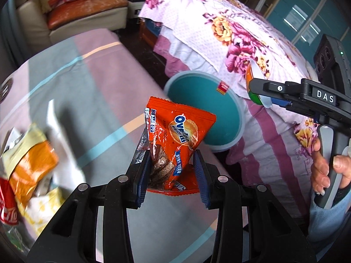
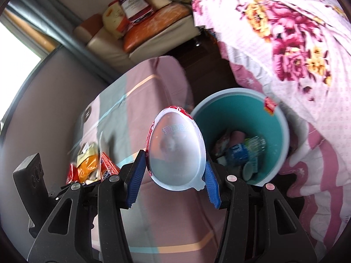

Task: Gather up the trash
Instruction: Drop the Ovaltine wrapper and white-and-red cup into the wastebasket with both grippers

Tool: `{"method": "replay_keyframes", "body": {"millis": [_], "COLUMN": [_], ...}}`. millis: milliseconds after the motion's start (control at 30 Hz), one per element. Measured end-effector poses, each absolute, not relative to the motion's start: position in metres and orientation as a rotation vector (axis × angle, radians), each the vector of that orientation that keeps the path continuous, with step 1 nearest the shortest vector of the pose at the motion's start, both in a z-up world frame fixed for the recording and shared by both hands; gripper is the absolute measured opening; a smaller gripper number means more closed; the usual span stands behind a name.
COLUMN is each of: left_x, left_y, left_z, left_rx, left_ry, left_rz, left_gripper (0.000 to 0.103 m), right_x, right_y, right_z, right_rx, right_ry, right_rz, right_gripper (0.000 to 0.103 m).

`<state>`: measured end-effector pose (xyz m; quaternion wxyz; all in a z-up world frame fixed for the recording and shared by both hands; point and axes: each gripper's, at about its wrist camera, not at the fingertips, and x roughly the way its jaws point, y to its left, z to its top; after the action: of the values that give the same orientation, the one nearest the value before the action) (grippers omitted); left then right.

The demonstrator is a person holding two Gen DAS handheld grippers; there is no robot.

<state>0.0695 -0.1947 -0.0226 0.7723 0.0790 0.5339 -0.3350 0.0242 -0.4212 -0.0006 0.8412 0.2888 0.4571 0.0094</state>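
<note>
Crumpled orange snack wrapper (image 1: 175,140), glossy, its silver lining showing

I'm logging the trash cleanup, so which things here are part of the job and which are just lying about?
Job: orange snack wrapper in left tongs; egg-shaped plastic shell in right tongs; teal bin; wrapper pile.
Lying about: floral quilt; sofa cushions.
</note>
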Motion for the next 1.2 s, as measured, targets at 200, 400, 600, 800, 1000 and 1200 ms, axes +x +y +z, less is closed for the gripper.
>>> {"method": "replay_keyframes", "body": {"millis": [200, 400, 600, 800, 1000, 1200], "left_x": [0.081, 0.089, 0.094, 0.098, 0.1, 0.103], "left_y": [-0.234, -0.263, -0.283, -0.294, -0.288, -0.274], "left_z": [-0.024, -0.034, -0.044, -0.046, -0.04, -0.043], "left_rx": [0.195, 0.206, 0.209, 0.206, 0.199, 0.185], "left_ry": [1.15, 1.166, 1.183, 1.181, 1.124, 1.141], "left_rz": [-0.751, -0.766, -0.783, -0.795, -0.755, -0.723], "left_gripper": [0.04, 0.04, 0.045, 0.051, 0.09, 0.093], "right_x": [0.021, 0.022, 0.023, 0.024, 0.026, 0.032], "right_y": [-0.454, -0.471, -0.483, -0.487, -0.488, -0.484], "right_z": [-0.005, -0.012, -0.018, -0.021, -0.021, -0.023], "right_rx": [0.644, 0.664, 0.675, 0.676, 0.668, 0.661], "right_ry": [0.947, 0.953, 0.961, 0.97, 0.974, 0.989], "right_rz": [-0.025, -0.061, -0.082, -0.094, -0.109, -0.11], "right_gripper": [0.048, 0.048, 0.048, 0.048, 0.048, 0.048]}}
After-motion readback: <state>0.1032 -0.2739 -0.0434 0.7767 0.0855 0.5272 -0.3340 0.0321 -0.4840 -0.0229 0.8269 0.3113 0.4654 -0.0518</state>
